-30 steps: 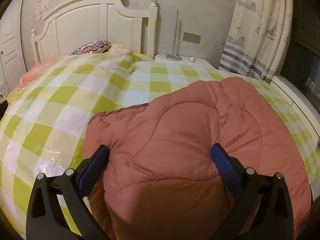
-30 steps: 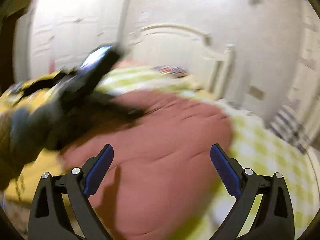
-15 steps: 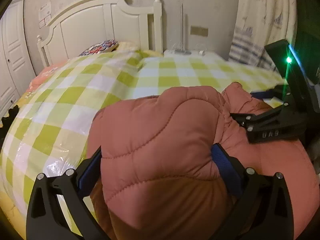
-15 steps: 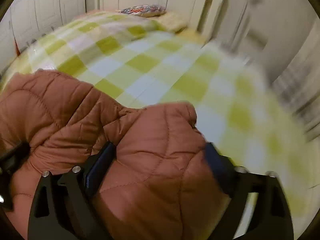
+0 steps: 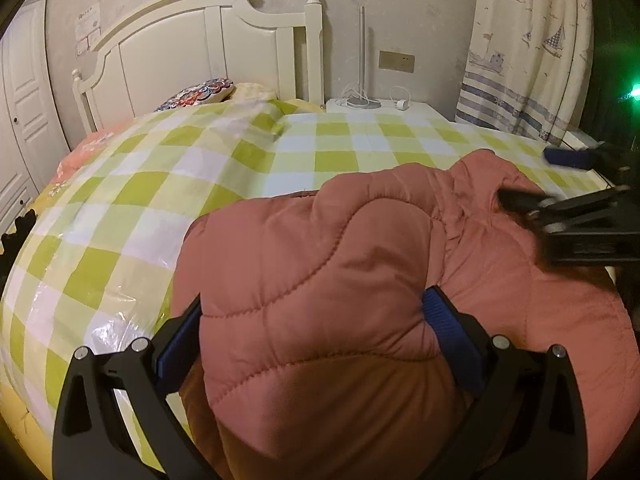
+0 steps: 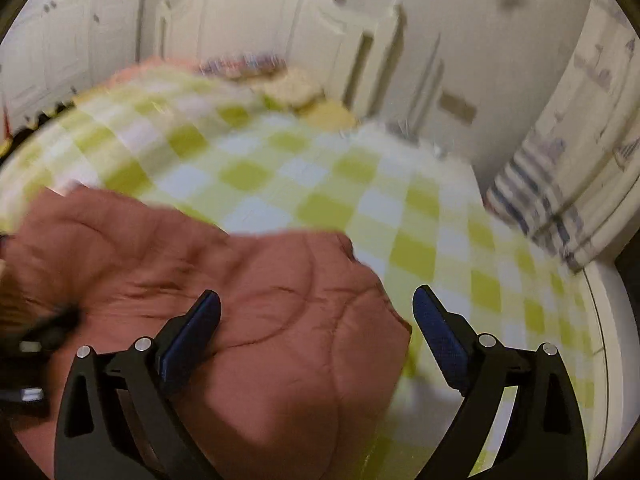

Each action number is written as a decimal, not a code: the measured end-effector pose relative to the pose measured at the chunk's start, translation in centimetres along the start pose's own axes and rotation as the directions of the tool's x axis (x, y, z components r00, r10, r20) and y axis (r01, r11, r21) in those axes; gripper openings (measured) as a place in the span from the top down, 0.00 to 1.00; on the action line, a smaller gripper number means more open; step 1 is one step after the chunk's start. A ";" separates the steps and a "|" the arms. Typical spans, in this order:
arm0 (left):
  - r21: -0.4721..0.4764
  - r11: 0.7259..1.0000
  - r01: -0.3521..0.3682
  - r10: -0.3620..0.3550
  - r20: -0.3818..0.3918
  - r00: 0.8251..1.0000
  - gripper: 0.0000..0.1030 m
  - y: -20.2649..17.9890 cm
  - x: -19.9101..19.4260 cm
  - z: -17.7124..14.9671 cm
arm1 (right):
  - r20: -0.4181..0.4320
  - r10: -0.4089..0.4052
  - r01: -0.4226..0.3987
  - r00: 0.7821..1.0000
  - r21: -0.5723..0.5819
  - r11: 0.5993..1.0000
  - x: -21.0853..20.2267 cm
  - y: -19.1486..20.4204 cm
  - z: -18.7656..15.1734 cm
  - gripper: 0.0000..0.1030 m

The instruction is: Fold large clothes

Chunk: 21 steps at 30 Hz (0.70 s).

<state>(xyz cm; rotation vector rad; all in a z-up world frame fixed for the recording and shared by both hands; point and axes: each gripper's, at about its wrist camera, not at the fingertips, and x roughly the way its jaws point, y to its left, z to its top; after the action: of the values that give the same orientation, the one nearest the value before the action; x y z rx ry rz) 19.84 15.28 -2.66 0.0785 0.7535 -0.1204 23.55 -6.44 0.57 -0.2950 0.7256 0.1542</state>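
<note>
A bed point(image 5: 248, 184) fills most of both views, covered by a green, white and pale yellow checked sheet point(image 5: 352, 152) with a glossy plastic sheen near the left edge. A cream headboard point(image 5: 200, 56) stands at the far end against the wall, and a curtain point(image 5: 524, 52) printed with boats hangs to the right. On the near part of the bed lies a large quilted pink jacket point(image 5: 320, 280), bunched into a puffy mound, its far edge resting on the sheet. The left gripper point(image 5: 312, 316) has its two blue-padded fingers spread wide with a thick fold of the jacket bulging up between them; the pads press into the padding on both sides, though I cannot tell whether it is truly clamped. The right gripper point(image 6: 316, 320) is spread apart above the jacket's right edge, grasping nothing; that view is blurred. A patterned pillow point(image 5: 196, 94) sits by the headboard, and a small white bedside table point(image 5: 380, 106) holds a thin lamp stand point(image 5: 362, 52) and cables.
</note>
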 end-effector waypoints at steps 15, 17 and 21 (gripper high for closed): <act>-0.006 1.000 -0.002 0.002 -0.004 1.000 0.02 0.2 0.0 0.1 | 0.097 0.113 -0.110 0.989 -0.039 0.993 -8.5 3.0 -4.9 0.11; -0.006 1.000 -0.003 0.003 -0.003 1.000 0.02 0.2 0.1 0.1 | 0.090 0.135 -0.127 0.987 -0.084 0.988 -9.3 4.7 -6.8 0.09; -0.003 1.000 -0.013 0.013 -0.004 1.000 0.02 0.1 0.1 0.0 | 0.092 0.101 -0.088 0.991 -0.129 0.988 -7.3 7.6 -10.4 0.06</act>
<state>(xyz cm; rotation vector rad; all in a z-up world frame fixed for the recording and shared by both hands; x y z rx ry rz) 19.93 15.36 -2.68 0.0812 0.7570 -0.1064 9.81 -2.85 -3.48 -0.3697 0.6332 0.3029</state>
